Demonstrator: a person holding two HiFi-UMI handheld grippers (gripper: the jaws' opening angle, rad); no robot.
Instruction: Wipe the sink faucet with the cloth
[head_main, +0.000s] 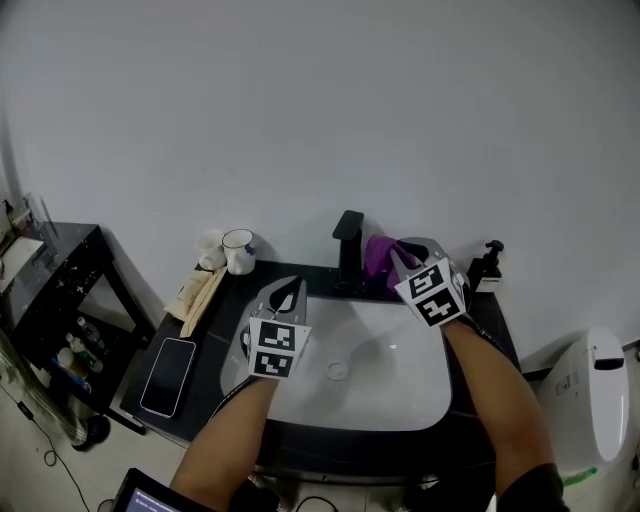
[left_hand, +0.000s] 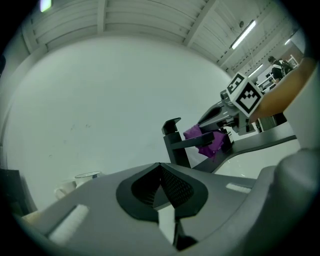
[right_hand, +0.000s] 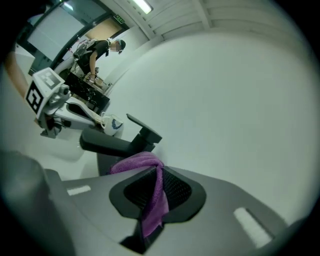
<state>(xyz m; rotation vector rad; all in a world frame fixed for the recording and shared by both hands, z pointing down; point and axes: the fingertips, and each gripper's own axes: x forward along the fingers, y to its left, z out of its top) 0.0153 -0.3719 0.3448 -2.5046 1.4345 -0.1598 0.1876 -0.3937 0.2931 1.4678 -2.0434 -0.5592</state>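
A black faucet (head_main: 348, 246) stands behind the white sink basin (head_main: 400, 380); it also shows in the left gripper view as the faucet (left_hand: 175, 142) and in the right gripper view as the faucet (right_hand: 120, 142). My right gripper (head_main: 392, 262) is shut on a purple cloth (head_main: 379, 256), held just right of the faucet. The cloth (right_hand: 152, 192) hangs pinched between its jaws. From the left gripper view the cloth (left_hand: 207, 140) sits against the spout. My left gripper (head_main: 285, 297) hovers over the basin's left side, shut and holding nothing.
On the dark counter (head_main: 200, 340) left of the basin lie a phone (head_main: 169, 376), a wooden item (head_main: 200, 297) and two mugs (head_main: 238, 250). A soap dispenser (head_main: 488, 262) stands at the right. A black shelf (head_main: 50, 290) is far left, a toilet (head_main: 590, 400) far right.
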